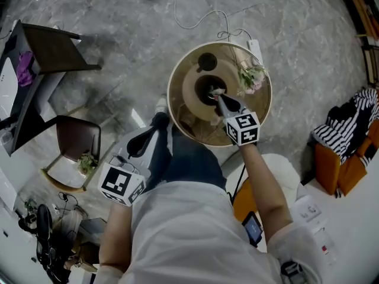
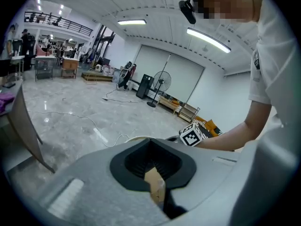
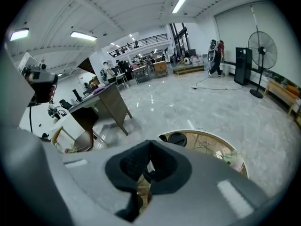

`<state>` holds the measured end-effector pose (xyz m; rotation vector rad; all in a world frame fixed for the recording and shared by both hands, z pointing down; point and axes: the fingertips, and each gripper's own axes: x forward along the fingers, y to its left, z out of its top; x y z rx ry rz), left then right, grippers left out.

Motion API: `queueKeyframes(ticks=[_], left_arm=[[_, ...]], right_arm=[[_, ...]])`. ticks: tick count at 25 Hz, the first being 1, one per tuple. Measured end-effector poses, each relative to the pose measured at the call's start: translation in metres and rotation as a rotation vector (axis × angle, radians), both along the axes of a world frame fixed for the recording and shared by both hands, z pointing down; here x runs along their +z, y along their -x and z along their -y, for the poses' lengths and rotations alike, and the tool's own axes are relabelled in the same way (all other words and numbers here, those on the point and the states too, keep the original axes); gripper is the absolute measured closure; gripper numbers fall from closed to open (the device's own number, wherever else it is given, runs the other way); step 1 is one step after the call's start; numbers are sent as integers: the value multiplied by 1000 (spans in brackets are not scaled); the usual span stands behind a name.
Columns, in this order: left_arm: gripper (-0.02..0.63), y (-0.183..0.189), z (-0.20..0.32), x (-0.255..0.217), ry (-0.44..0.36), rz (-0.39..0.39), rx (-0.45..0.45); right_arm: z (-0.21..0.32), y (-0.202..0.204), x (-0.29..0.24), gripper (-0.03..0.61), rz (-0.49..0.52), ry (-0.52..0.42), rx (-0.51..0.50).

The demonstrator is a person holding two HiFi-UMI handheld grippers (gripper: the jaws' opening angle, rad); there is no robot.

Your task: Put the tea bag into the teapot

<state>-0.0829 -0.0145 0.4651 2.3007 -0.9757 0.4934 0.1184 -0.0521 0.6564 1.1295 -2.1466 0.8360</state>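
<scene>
On the table (image 1: 260, 108), upper centre of the head view, the teapot (image 1: 202, 87) stands open. The right gripper (image 1: 218, 95) pinches the tea bag (image 1: 215, 91) over its mouth. The left gripper (image 2: 153, 167), lower left, hangs idle, jaws nearly together. If released off-centre, the bag could snag the rim and fall outside.

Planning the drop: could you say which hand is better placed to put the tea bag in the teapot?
Right. The right tongs hold the tea bag over the teapot; the left tongs hang by the knee.
</scene>
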Motion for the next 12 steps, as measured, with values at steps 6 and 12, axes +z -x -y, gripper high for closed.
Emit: queueKeyframes(ticks=[6,12], left_arm=[[607,0,-14,11,32,7,-15],[606,2,-27,11,53,16,-28]], right_arm=[[-2,3,33,575,-16,53,-43],[-3,6,58,575,-48,104,-81]])
